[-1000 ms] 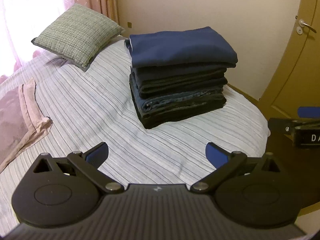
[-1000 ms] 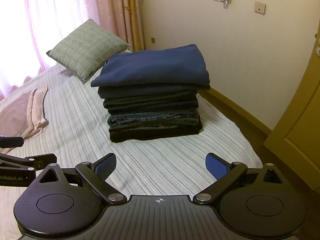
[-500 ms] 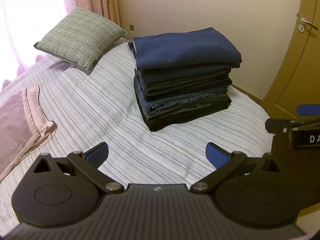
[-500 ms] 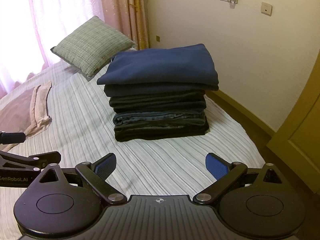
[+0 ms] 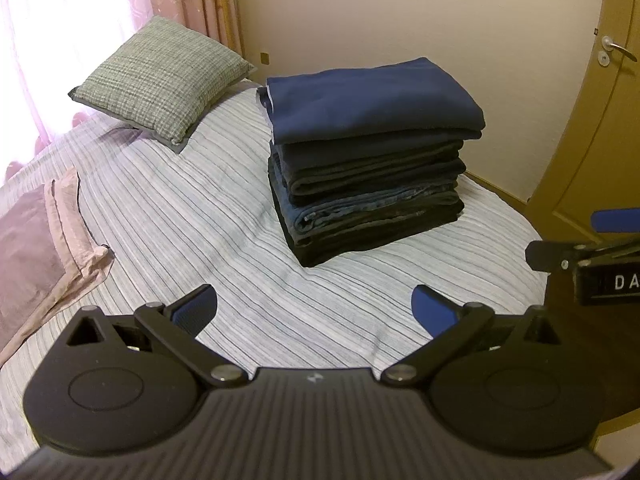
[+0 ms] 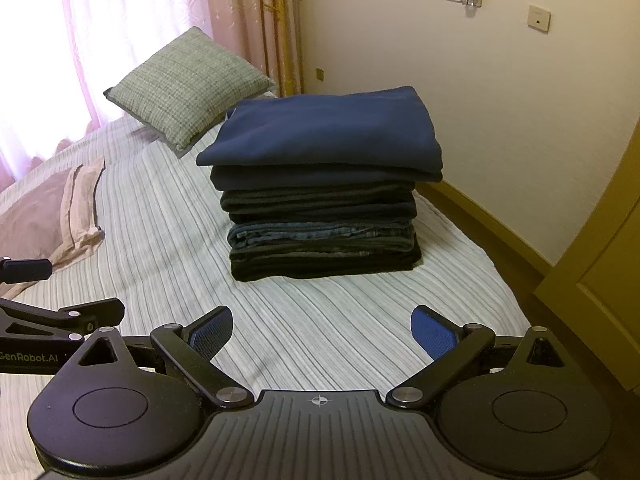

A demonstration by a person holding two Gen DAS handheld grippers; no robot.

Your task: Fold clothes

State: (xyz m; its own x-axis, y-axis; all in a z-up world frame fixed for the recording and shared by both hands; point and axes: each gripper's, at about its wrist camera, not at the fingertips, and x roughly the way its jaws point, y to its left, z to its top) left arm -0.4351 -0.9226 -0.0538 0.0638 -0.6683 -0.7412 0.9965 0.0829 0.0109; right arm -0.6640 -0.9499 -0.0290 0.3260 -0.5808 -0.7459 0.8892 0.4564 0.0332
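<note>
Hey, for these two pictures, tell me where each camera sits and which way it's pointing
Left wrist view: rides the left tongs, open above the striped bed, facing the stack of folded clothes; the right tongs poke in from the right edge.
Right wrist view: rides the right tongs, open, facing the stack more squarely; the left tongs show at the left edge.
Shared: stack, bed, green pillow, pink pillowcase, curtains, wall.

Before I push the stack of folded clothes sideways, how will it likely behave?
The stack of folded clothes is tall for its footprint and sits on a soft striped bedspread, so it may lean or shear rather than slide. The top navy piece overhangs the layers below, so it would probably slip off first.
</note>
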